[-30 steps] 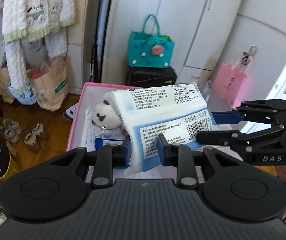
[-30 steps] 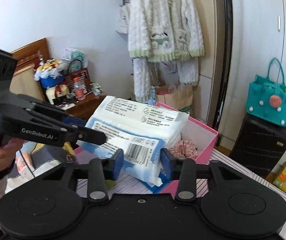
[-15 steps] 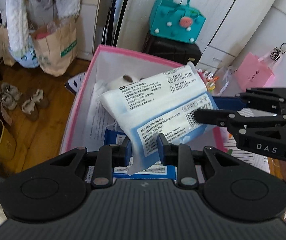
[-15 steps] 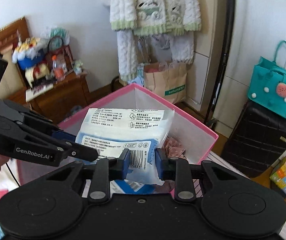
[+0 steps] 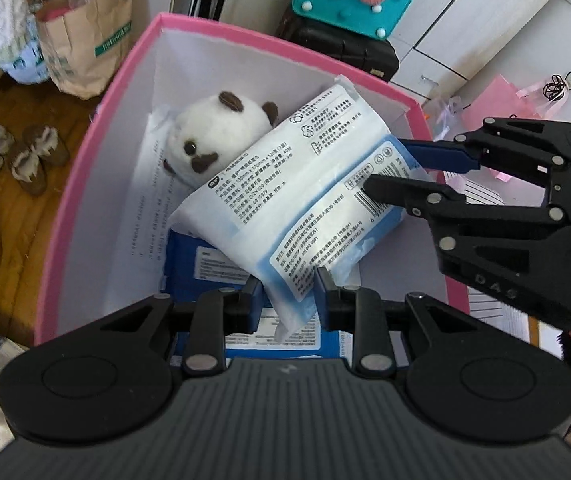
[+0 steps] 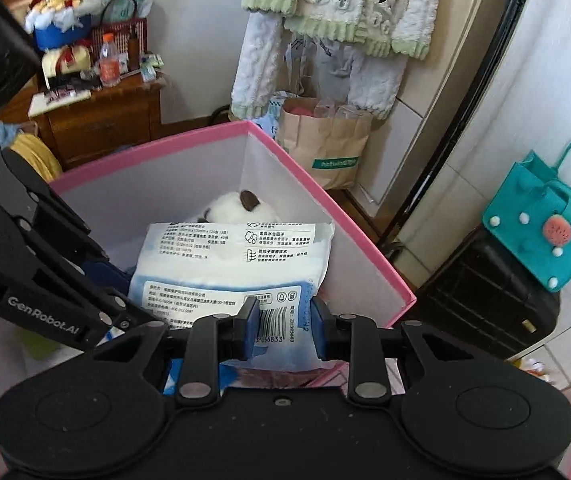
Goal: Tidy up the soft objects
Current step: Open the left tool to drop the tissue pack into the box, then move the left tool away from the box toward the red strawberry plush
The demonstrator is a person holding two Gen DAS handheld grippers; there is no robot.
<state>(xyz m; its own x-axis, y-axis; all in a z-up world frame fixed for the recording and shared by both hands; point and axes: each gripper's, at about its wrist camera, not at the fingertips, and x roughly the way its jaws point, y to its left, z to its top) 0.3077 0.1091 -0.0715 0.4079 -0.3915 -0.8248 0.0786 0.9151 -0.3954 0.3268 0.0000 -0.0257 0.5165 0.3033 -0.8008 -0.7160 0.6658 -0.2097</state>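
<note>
Both your grippers are pinching the same tissue pack [image 5: 285, 204], inside the mouth of the pink box [image 5: 97, 120]. Left gripper [image 5: 288, 300], bottom centre of the left-wrist view, has its fingers clamped on the pack's lower corner. Right gripper [image 6: 281, 320] squeezes the barcode edge; in the left view it comes in from the right. Pack look: soft white plastic wrap, blue band along one side, black printed text, crinkled where gripped, tilted. It leans over a plush panda [image 5: 213, 140] at centre frame, above a blue package [image 5: 193, 264] on the box floor.
</note>
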